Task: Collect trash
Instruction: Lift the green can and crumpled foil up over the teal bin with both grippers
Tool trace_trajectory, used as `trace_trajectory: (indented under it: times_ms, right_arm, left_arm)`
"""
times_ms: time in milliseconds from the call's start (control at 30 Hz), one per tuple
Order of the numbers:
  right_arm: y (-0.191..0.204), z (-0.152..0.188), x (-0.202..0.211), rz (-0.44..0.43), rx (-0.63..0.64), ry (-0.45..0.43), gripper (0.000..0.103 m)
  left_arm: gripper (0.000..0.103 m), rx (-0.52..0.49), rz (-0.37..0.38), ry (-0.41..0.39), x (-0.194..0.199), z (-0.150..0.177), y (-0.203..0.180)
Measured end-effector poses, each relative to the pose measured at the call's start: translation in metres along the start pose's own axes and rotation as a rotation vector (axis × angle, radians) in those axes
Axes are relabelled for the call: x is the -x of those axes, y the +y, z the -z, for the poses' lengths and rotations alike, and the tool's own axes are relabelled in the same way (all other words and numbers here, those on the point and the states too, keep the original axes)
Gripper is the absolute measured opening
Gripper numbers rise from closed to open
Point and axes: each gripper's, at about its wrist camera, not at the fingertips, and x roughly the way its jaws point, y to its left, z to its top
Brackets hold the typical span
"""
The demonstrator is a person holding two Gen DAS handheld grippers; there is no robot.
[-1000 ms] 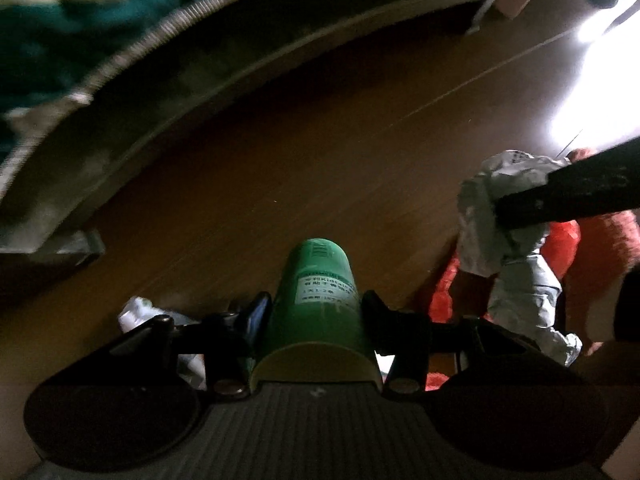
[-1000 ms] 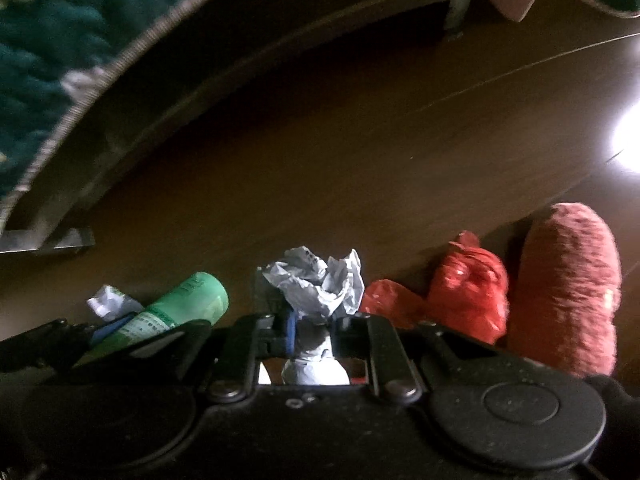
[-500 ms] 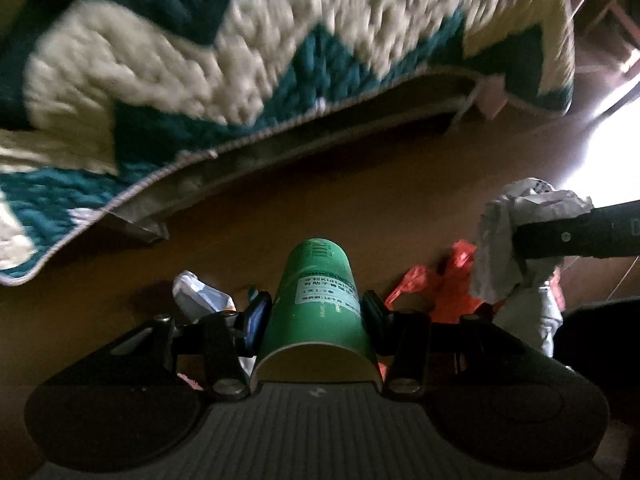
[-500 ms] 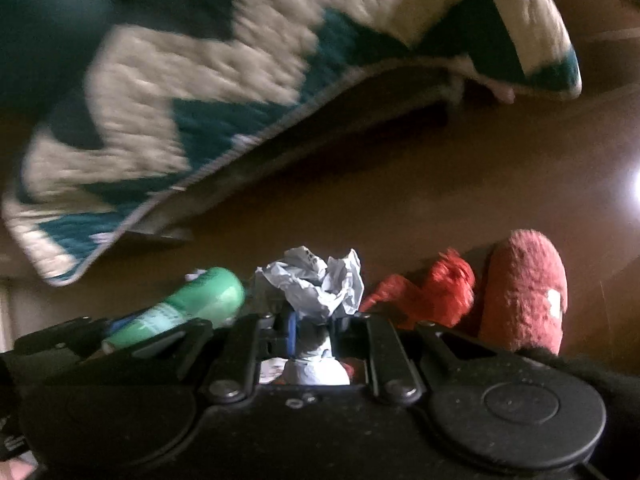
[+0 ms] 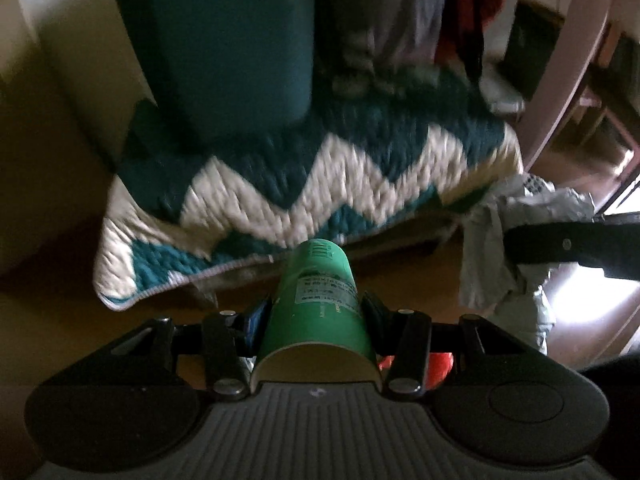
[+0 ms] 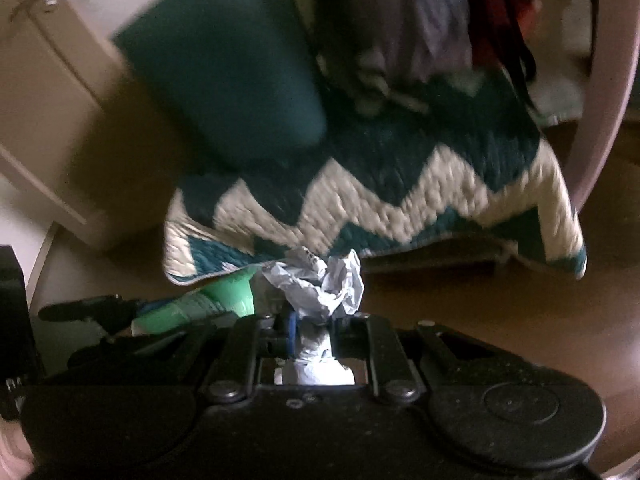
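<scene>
A: What has the left claw [image 5: 316, 316] got?

B: A green paper cup [image 5: 318, 304], lying on its side along the claw, open rim toward the camera. The two pads press its sides, so the claw stands about half open around it.

A: And the right claw [image 6: 314, 324]?

B: Nearly closed, pinched on a crumpled wad of white paper [image 6: 320, 284] that bunches out past the fingertips. The left view shows that wad hanging off the right claw at the far right.

A: Where are they?

B: Both are held in the air above a brown floor [image 6: 500, 312], in front of a blurred teal-and-white zigzag quilt [image 5: 320, 192]. A red bit of trash [image 5: 438, 364] shows below the left claw.
</scene>
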Motion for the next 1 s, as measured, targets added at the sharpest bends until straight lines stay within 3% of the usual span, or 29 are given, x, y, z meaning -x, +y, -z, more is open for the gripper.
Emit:
trace_trajectory:
  times_ms: [200, 500, 800, 1000]
  right_arm:
    - [0.029, -0.036, 0.051, -0.019, 0.086, -0.111, 0.014]
    - [0.077, -0.098, 0.095, 0.010, 0.205, -0.258, 0.013]
    - [0.115, -0.178, 0.102, 0.015, 0.244, -0.390, 0.013]
    - [0.130, -0.228, 0.084, 0.003, 0.236, -0.431, 0.013]
  left_arm:
    - [0.048, 0.030, -0.036, -0.108, 0.053, -0.032, 0.008]
    - [0.048, 0.059, -0.073, -0.269, 0.112, -0.091, 0.024]
    - [0.048, 0.071, -0.133, -0.406, 0.152, -0.157, 0.051]
    - [0.048, 0.089, -0.146, -0.428, 0.148, -0.204, 0.069]
